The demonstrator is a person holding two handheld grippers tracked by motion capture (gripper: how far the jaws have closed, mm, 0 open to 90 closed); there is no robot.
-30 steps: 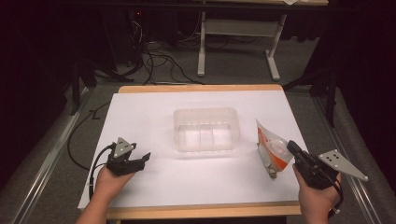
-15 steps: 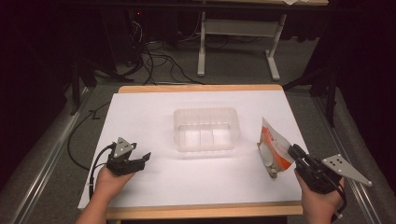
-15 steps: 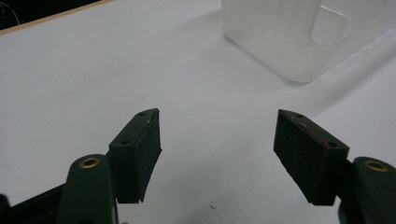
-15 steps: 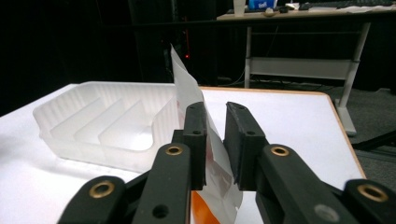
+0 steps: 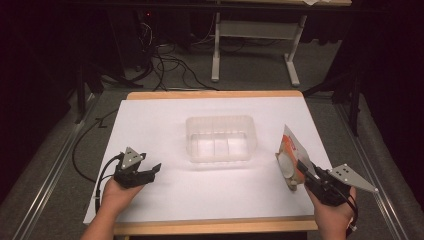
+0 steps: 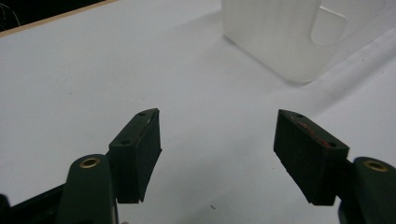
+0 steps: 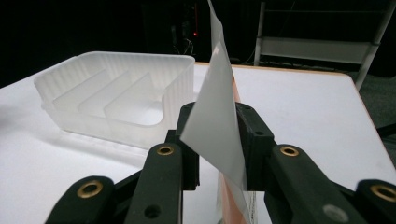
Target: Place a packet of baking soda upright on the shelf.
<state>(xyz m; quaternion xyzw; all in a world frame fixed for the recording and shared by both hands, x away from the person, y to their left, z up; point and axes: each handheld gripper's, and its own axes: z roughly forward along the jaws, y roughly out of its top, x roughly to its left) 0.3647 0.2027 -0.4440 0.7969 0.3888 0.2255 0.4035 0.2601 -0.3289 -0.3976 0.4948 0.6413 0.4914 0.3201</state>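
A white and orange pouch (image 5: 290, 152) stands upright on the white table top at the right, its lower end on the surface. My right gripper (image 5: 302, 172) has its jaws on either side of that lower end. In the right gripper view the pouch (image 7: 217, 93) rises between the pads of the right gripper (image 7: 217, 126). Those jaws have just been opening, and the pads stand slightly off the pouch. A clear plastic container (image 5: 220, 118) with dividers sits mid-table. My left gripper (image 5: 152, 172) rests at the left, open with nothing in it (image 6: 217, 140).
The container (image 6: 275, 37) lies ahead and to the right of the left jaws, and ahead and to the left of the right jaws (image 7: 140, 56). A white sheet (image 5: 165, 120) covers the wooden table. Cables and a metal frame stand on the dark floor beyond.
The right gripper's jaws have parted around the pouch, and that hand has shifted slightly. The pouch still stands at the right. The left hand has stayed still.
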